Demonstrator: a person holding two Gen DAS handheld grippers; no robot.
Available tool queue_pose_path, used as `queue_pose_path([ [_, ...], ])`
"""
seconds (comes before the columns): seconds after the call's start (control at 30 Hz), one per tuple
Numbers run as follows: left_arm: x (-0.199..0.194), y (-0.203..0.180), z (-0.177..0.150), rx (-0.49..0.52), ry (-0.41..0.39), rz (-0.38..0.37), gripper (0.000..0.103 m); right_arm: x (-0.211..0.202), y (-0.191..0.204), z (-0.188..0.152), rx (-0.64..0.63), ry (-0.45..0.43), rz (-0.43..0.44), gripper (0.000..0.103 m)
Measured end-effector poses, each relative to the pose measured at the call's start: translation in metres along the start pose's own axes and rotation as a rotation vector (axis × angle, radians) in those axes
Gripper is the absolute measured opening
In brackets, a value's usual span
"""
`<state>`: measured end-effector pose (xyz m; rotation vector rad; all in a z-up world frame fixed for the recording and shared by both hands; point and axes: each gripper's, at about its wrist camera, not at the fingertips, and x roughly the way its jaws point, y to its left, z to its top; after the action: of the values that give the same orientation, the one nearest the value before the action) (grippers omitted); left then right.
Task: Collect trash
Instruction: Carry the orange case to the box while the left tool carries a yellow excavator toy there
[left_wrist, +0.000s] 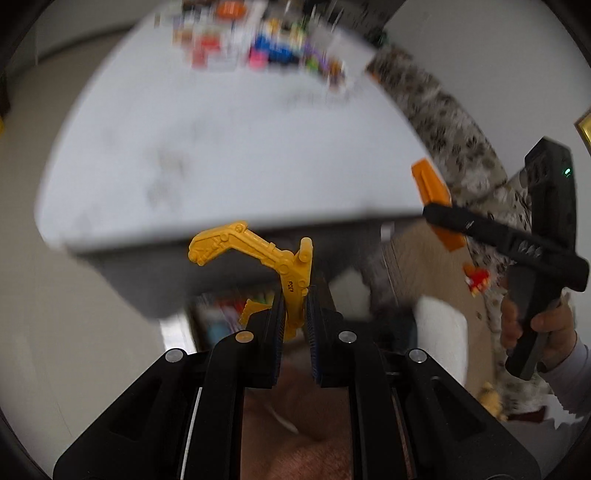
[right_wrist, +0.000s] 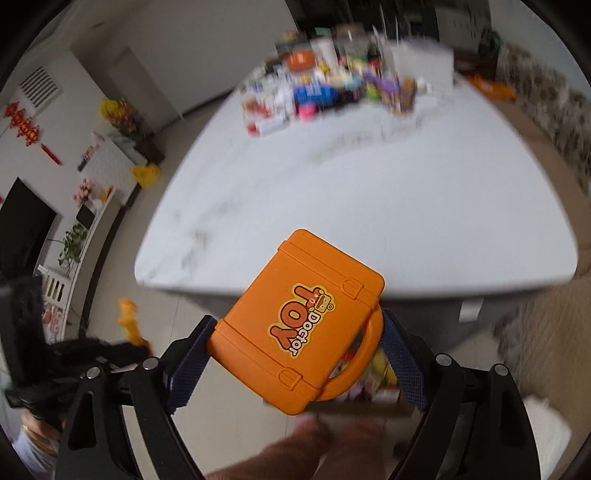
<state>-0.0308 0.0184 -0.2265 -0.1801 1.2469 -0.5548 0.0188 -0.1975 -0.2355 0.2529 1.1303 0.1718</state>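
My left gripper (left_wrist: 295, 299) is shut on a yellow toy excavator arm (left_wrist: 255, 254), held in the air just off the near edge of the white table (left_wrist: 229, 155). My right gripper (right_wrist: 295, 332) is shut on an orange toy case (right_wrist: 299, 321) marked "Doctor Toy", held by its sides in front of the table's near edge (right_wrist: 332, 206). In the left wrist view the right gripper (left_wrist: 439, 206) shows at the right with the orange case (left_wrist: 432, 188) in it. In the right wrist view the left gripper (right_wrist: 122, 343) shows at the lower left with the yellow toy (right_wrist: 129, 321).
A blurred heap of small colourful items (right_wrist: 332, 88) lies at the table's far end. A patterned sofa (right_wrist: 554, 122) runs along the right. A box of colourful things (right_wrist: 373, 376) sits low behind the case. A TV and white cabinet (right_wrist: 74, 229) stand at the left.
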Motion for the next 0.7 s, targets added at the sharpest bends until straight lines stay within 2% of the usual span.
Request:
queue_pose_path([
  [0.13, 0.067, 0.020, -0.032, -0.092, 0.112, -0.017, 0.011, 0.041, -0.018, -0.041, 0.061, 0.120, -0.010, 0.086],
  [0.27, 0.158, 0.052, -0.055, -0.195, 0.196, -0.011, 0.011, 0.102, -0.047, -0.079, 0.101, 0.219, -0.061, 0.086],
  [0.47, 0.279, 0.090, -0.081, -0.281, 0.316, 0.080, 0.011, 0.203, -0.105, -0.127, 0.196, 0.308, -0.153, 0.086],
  [0.53, 0.316, 0.098, -0.090, -0.252, 0.363, 0.142, 0.011, 0.238, -0.126, -0.140, 0.240, 0.346, -0.163, 0.086],
  [0.57, 0.328, 0.102, -0.092, -0.252, 0.383, 0.145, 0.011, 0.248, -0.132, -0.142, 0.249, 0.354, -0.173, 0.086],
  [0.6, 0.344, 0.107, -0.095, -0.254, 0.415, 0.164, 0.017, 0.265, -0.140, -0.148, 0.258, 0.379, -0.178, 0.086],
  [0.63, 0.354, 0.110, -0.098, -0.256, 0.435, 0.186, 0.035, 0.281, -0.147, -0.151, 0.260, 0.411, -0.200, 0.086],
  [0.67, 0.368, 0.116, -0.100, -0.259, 0.462, 0.217, 0.045, 0.292, -0.154, -0.155, 0.259, 0.436, -0.234, 0.087],
  [0.7, 0.371, 0.117, -0.103, -0.258, 0.465, 0.234, 0.060, 0.304, -0.161, -0.160, 0.262, 0.469, -0.248, 0.093],
])
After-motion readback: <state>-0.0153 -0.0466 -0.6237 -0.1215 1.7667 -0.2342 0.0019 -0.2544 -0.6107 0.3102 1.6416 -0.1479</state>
